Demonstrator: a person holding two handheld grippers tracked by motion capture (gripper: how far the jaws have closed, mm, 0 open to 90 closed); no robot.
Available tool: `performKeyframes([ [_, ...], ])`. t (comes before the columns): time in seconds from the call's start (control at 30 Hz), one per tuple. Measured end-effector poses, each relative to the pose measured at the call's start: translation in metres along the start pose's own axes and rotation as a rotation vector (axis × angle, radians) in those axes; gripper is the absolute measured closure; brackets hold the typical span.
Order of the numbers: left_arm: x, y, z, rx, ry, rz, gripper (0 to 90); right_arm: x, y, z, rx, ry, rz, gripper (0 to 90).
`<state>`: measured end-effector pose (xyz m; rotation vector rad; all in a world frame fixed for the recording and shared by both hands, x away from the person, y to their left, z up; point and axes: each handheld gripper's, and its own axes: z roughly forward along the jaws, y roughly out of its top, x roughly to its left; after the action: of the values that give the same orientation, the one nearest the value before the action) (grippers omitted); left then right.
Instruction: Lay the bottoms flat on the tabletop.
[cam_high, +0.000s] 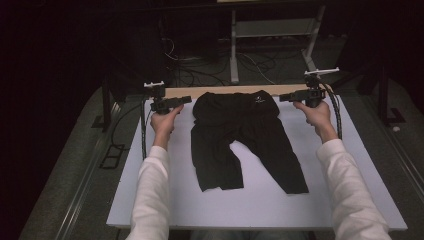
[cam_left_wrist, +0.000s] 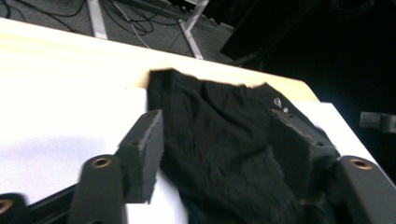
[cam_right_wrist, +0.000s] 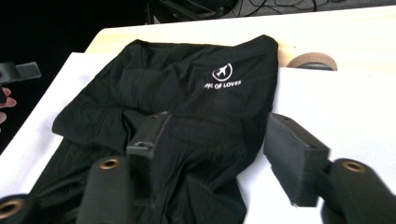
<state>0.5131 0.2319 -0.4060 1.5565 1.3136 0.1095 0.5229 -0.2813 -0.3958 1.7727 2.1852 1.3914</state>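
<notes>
Black shorts (cam_high: 240, 137) lie flat at table (cam_high: 350, 200) centre, waistband toward twelve o'clock. Left gripper (cam_high: 186, 99) at ten o'clock and right gripper (cam_high: 284, 97) at two o'clock flank the waistband, jaws apart, clamping nothing.

1. Black shorts (cam_high: 240, 135) lie flat on the white table (cam_high: 310, 200), waistband along its far edge, both legs spread toward the near edge.
2. Fabric is rumpled near the waist; a small white aeroplane logo (cam_right_wrist: 222, 72) with lettering faces up.
</notes>
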Motion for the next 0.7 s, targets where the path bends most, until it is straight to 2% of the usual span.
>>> performKeyframes([
  [0.13, -0.009, -0.012, -0.005, -0.02, -0.03, 0.033, 26.0, 0.003, -0.011, -0.002, 0.006, -0.006, -0.031, 34.1],
  [0.2, -0.012, -0.014, -0.006, -0.026, -0.03, 0.057, 21.8, 0.004, -0.017, -0.004, 0.007, -0.013, -0.051, 30.9],
  [0.27, -0.014, -0.016, -0.006, -0.018, -0.03, 0.063, 19.0, 0.003, -0.023, -0.004, 0.018, -0.019, -0.064, 25.4],
  [0.47, -0.022, -0.021, -0.007, -0.012, -0.052, 0.085, 11.4, -0.006, -0.037, -0.006, 0.028, -0.001, -0.045, 14.9],
  [0.57, -0.027, -0.024, -0.007, 0.006, -0.045, 0.108, 1.3, -0.01, -0.042, -0.01, 0.026, 0.008, -0.037, 13.1],
  [0.7, -0.031, -0.029, -0.012, -0.005, -0.054, 0.121, 0.0, -0.01, -0.047, -0.016, 0.034, 0.005, -0.044, 3.5],
])
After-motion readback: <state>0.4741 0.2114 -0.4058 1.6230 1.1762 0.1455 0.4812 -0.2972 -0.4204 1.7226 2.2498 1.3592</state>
